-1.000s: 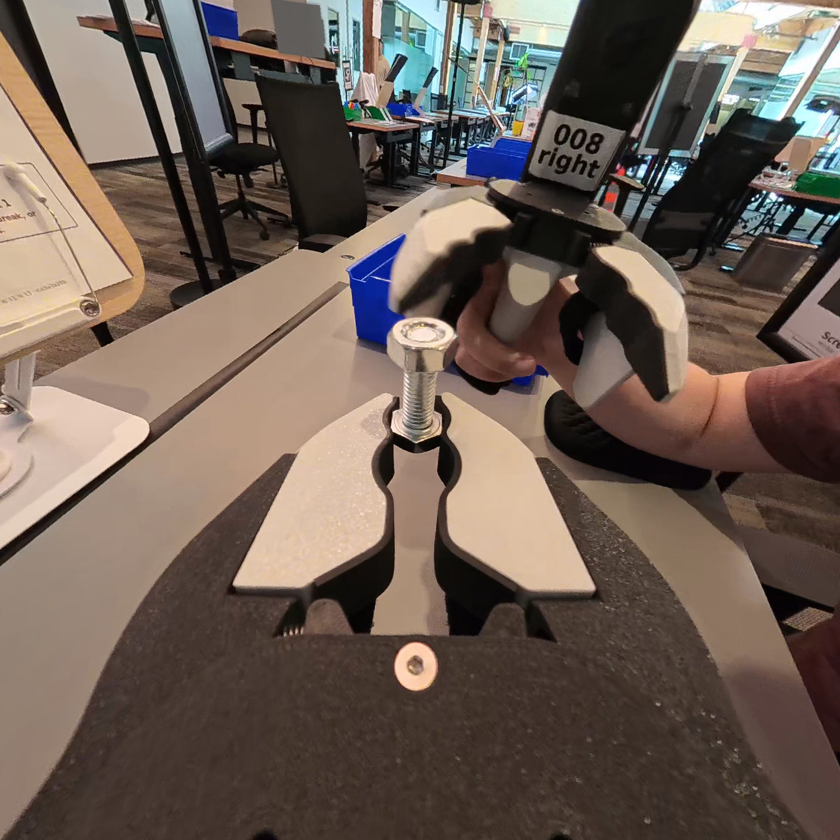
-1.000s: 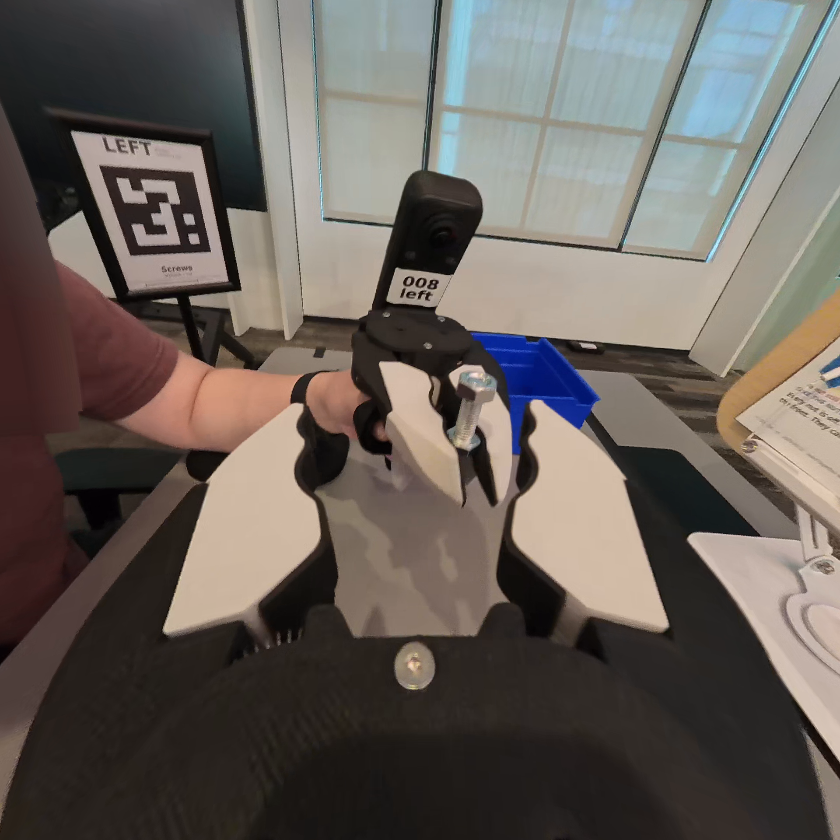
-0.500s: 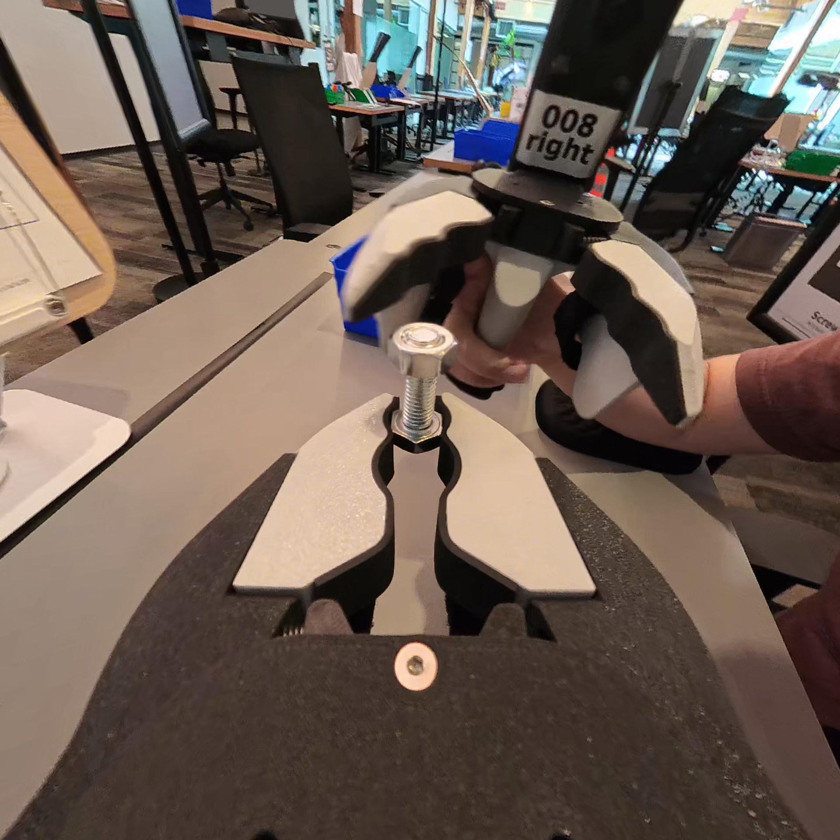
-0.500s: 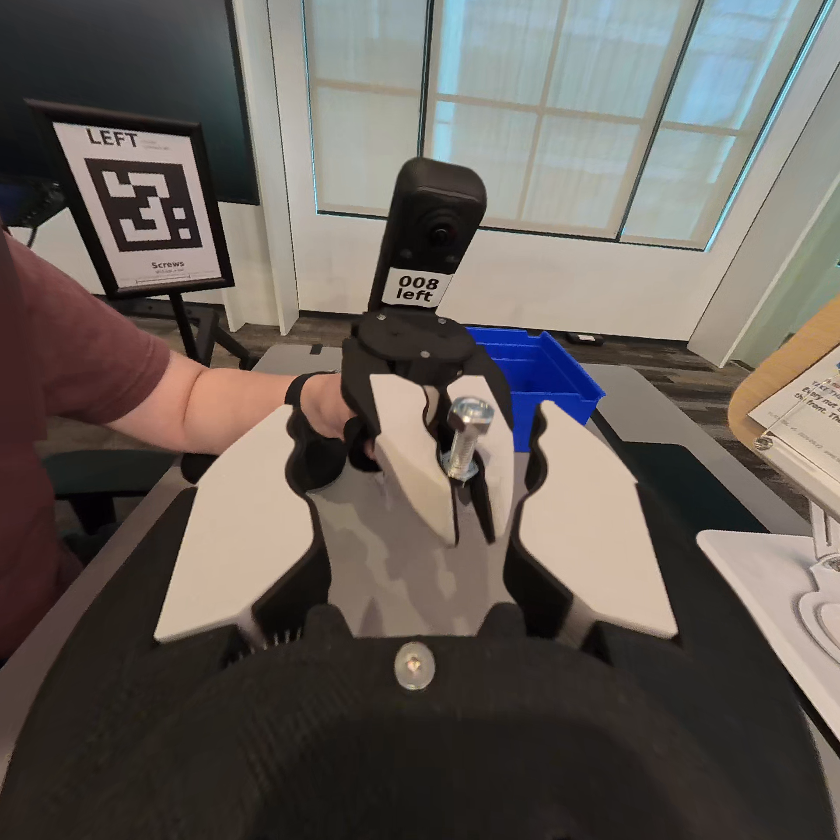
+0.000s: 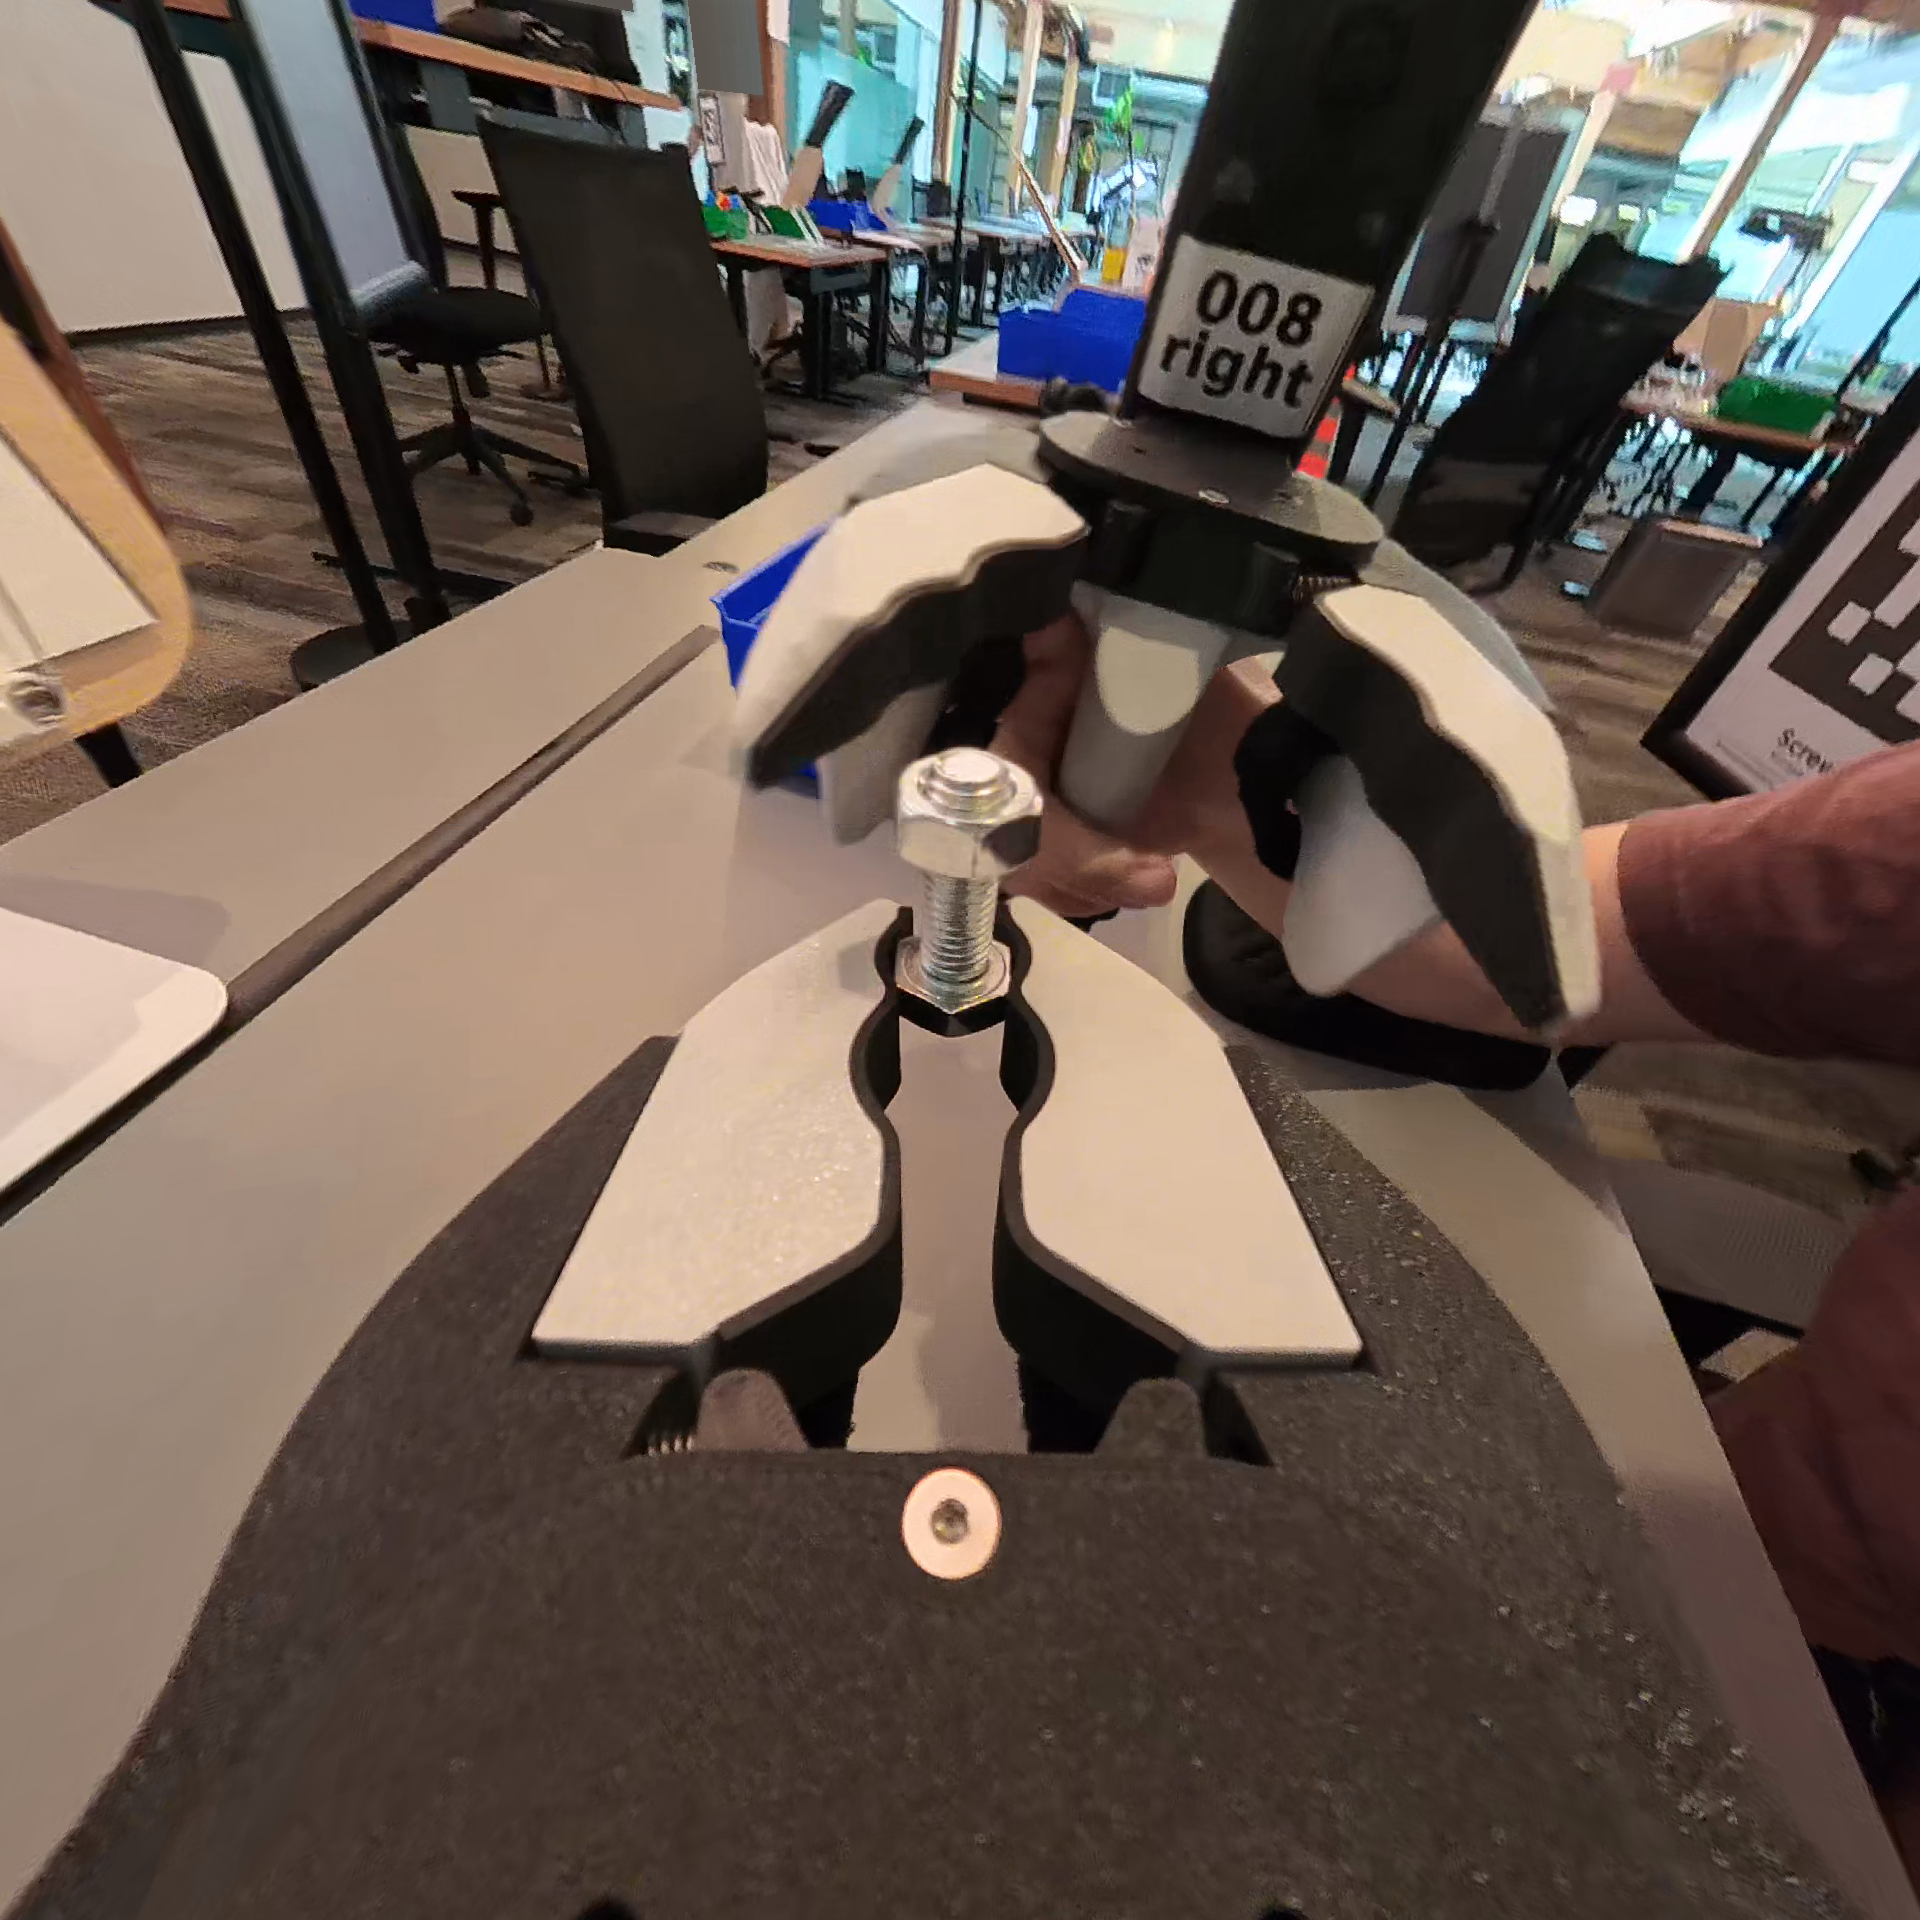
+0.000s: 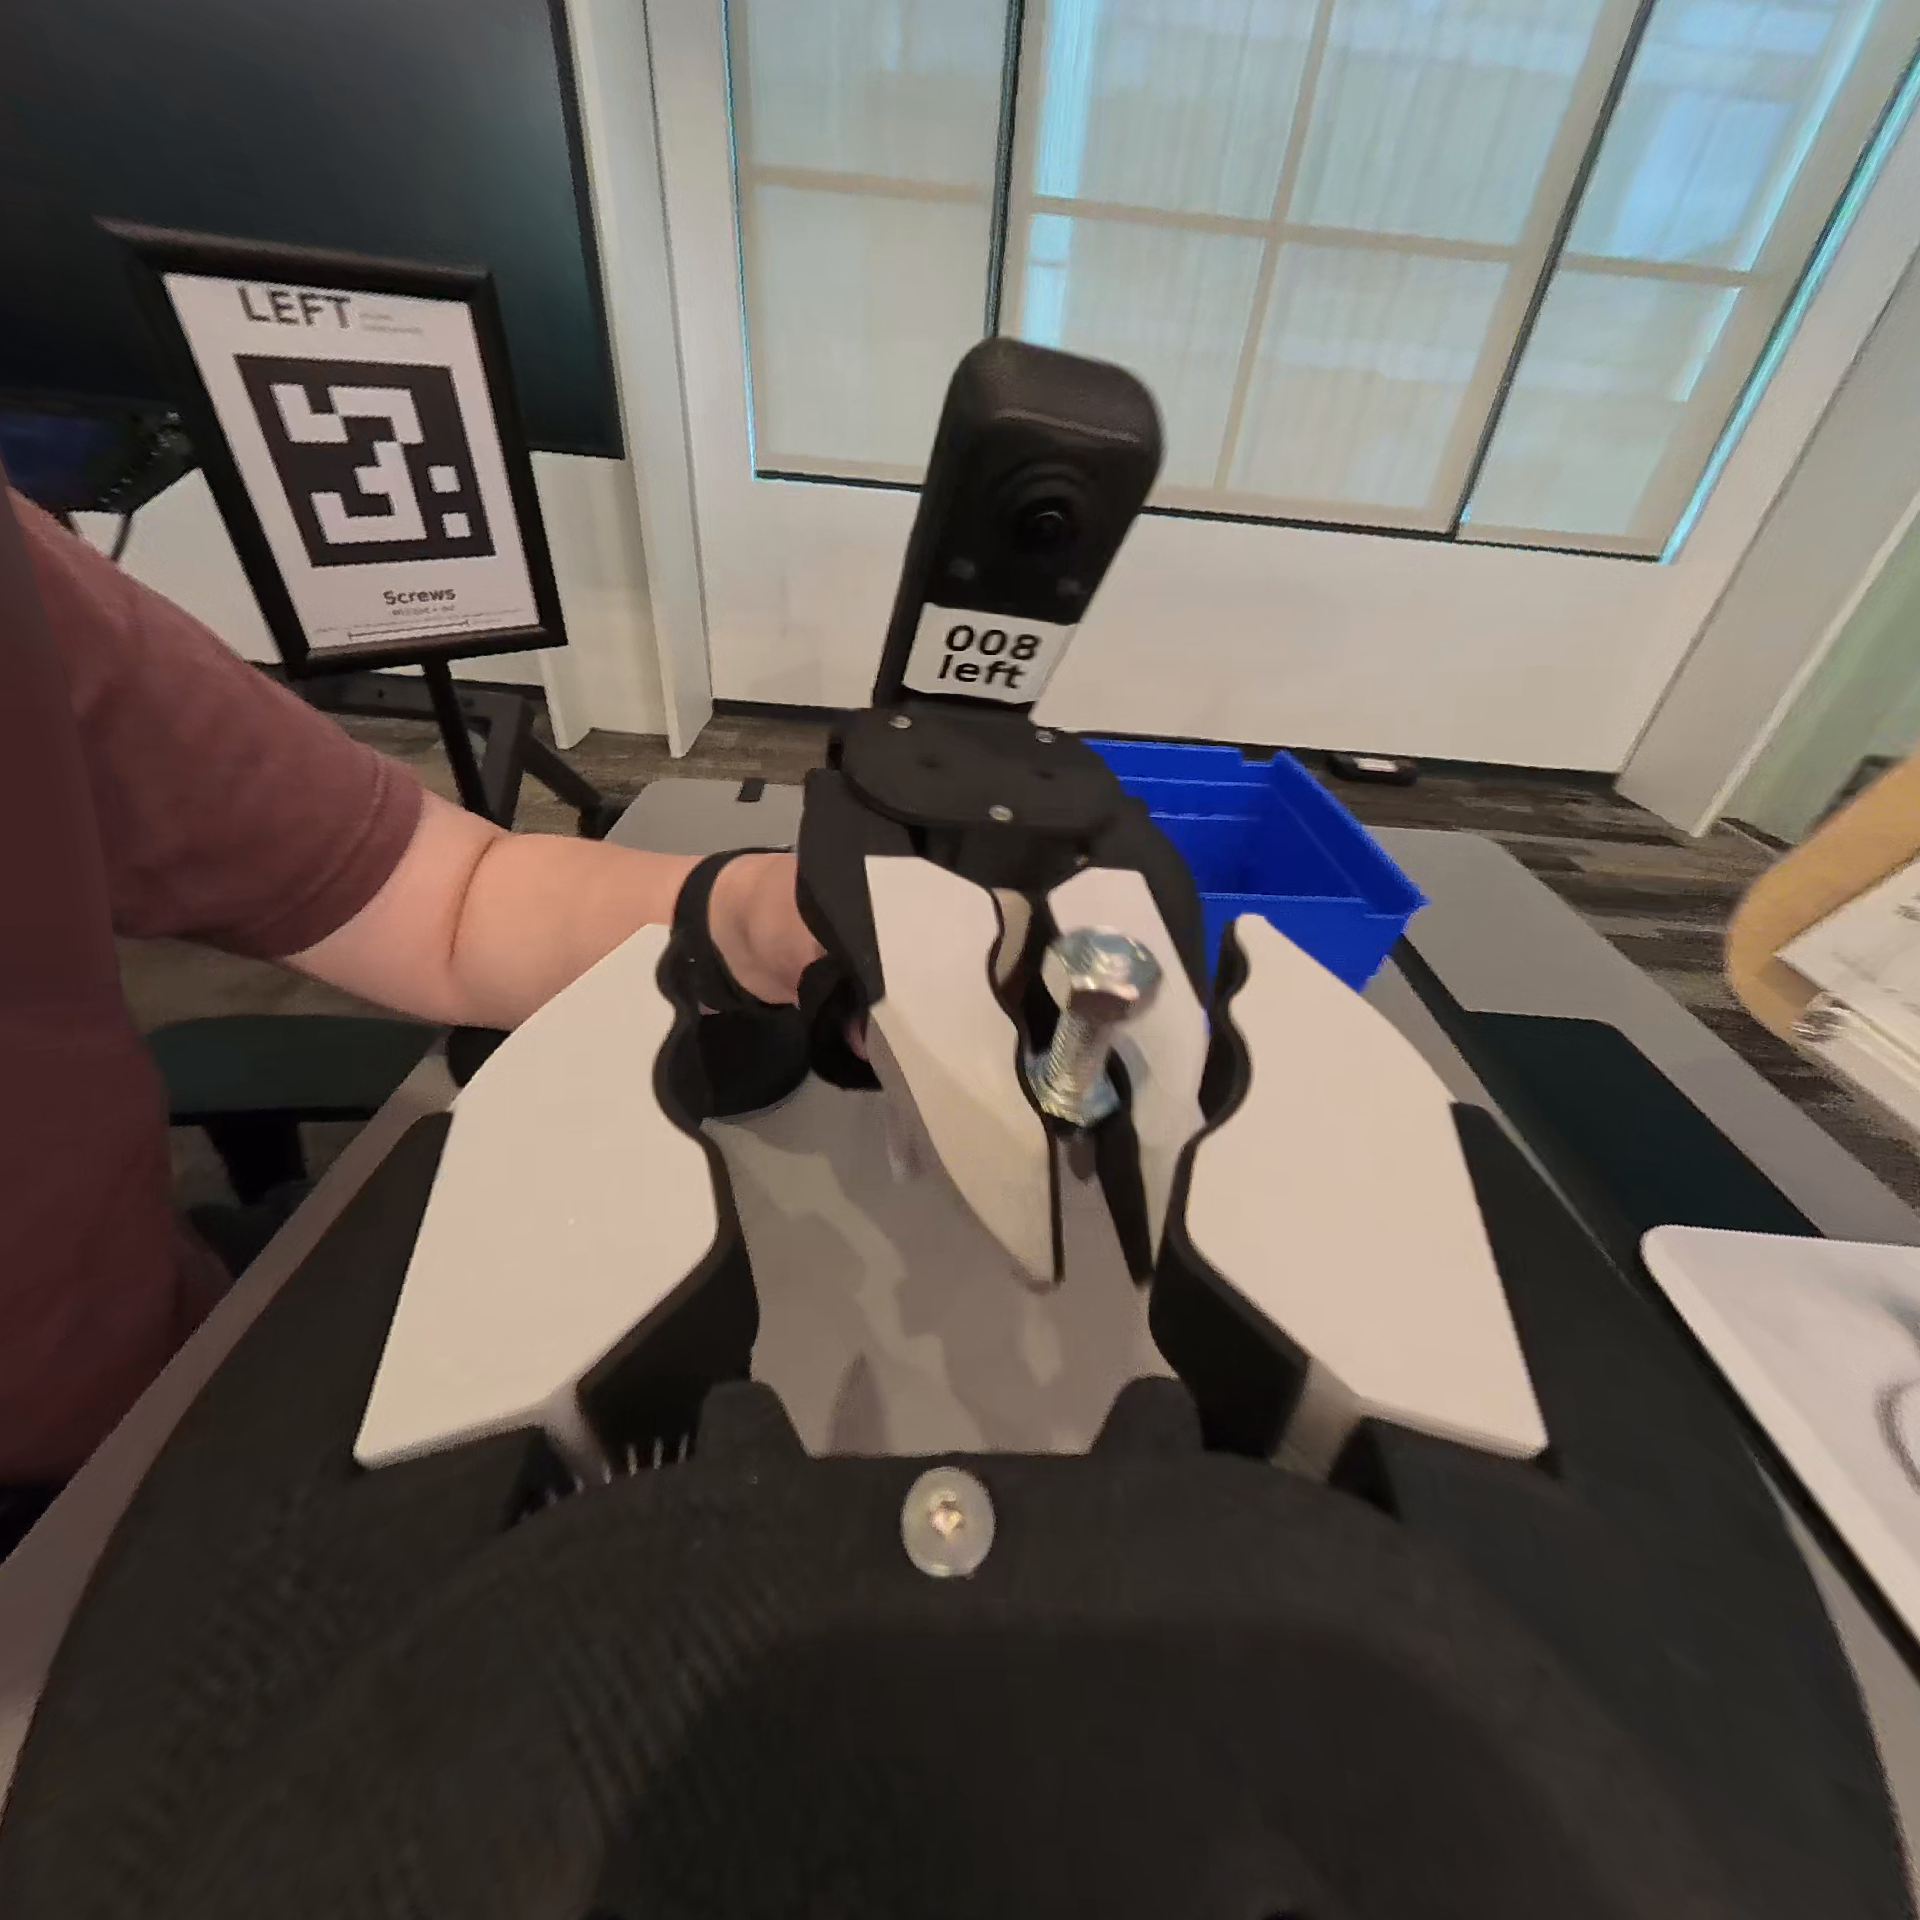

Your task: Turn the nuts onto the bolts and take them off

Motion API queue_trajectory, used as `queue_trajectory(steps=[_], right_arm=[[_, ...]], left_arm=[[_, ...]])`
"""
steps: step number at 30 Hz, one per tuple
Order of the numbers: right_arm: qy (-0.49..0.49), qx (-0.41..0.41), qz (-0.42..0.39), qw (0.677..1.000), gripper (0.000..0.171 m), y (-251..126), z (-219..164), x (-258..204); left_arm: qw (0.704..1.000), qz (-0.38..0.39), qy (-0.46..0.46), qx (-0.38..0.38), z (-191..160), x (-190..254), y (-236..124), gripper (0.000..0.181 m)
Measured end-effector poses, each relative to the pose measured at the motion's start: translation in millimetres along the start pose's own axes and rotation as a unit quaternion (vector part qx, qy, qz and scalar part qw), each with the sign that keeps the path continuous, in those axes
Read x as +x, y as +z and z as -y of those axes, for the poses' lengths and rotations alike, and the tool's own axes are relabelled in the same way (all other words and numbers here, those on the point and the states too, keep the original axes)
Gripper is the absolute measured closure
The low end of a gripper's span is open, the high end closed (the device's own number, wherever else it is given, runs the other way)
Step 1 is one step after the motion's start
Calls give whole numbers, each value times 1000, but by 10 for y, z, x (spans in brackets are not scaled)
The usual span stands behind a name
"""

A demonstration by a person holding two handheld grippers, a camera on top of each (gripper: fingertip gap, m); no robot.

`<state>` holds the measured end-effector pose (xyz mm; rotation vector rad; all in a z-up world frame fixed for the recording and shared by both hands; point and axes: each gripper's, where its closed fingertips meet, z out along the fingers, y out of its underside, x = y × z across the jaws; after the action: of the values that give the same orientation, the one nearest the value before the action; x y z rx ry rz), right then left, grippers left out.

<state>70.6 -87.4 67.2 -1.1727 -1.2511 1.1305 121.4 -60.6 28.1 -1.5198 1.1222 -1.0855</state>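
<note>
My left gripper [image 5: 953, 928] is shut on a silver nut [image 5: 951, 982] threaded on a bolt [image 5: 961, 914]. The bolt stands upright, hex head [image 5: 968, 812] on top. My right gripper [image 5: 1153, 883] is open just behind and above the bolt head, one finger [image 5: 914, 613] over it, not touching. In the right wrist view my right gripper [image 6: 951, 966] is wide open around the left gripper [image 6: 1049, 1247], which points toward me. The nut [image 6: 1075, 1091] and tilted bolt [image 6: 1086, 1029] show between its fingers. The bolt's lower end is hidden.
A grey table [image 5: 416, 935] lies under both grippers. A blue bin [image 6: 1268, 862] stands behind them, also in the left wrist view [image 5: 769, 623]. A white stand base [image 5: 83, 1049] and a framed marker sign [image 6: 353, 457] flank the table. A person's arm [image 6: 468, 914] holds the left gripper.
My right gripper has come closer to the bolt head, its finger now over it. The left gripper, still shut on the nut, has turned a little; the bolt now leans more.
</note>
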Motion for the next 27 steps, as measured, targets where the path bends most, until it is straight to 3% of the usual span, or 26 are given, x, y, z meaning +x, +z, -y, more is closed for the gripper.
queue_trajectory(steps=[4, 8, 12, 17, 19, 20, 21, 25, 27], right_arm=[[-11, -22, 11, 1000, 72, 79, -64, -77], [0, -12, 17, 1000, 97, -125, 26, -18], [-6, 4, -14, 1000, 79, -43, 65, 26], [-16, -23, -3, 1000, 75, 81, -23, -68], [-20, -26, -8, 999, 86, -38, 7, -12], [-15, -17, -2, 1000, 102, -108, 52, -1], [-6, -1, -1, 1000, 103, -162, 114, 15], [0, 8, -27, 1000, 83, -102, 106, 87], [7, -6, -16, 1000, 82, 3, 28, 36]], left_arm=[[1000, 7, 7, -7, -29, 9, 45, 167], [999, 26, -16, 14, 43, -146, -99, 167], [1000, 6, -12, 11, 56, -50, -74, 167], [1000, 3, 0, -5, -4, 27, 31, 167], [1000, 10, -18, 9, 36, -55, -36, 167], [999, 13, -28, 16, 56, -101, -80, 167], [999, 16, -36, 19, 67, -141, -117, 167], [999, -15, -33, 20, 88, -12, -85, 167], [1000, -23, -14, 0, 32, 88, 3, 167]])
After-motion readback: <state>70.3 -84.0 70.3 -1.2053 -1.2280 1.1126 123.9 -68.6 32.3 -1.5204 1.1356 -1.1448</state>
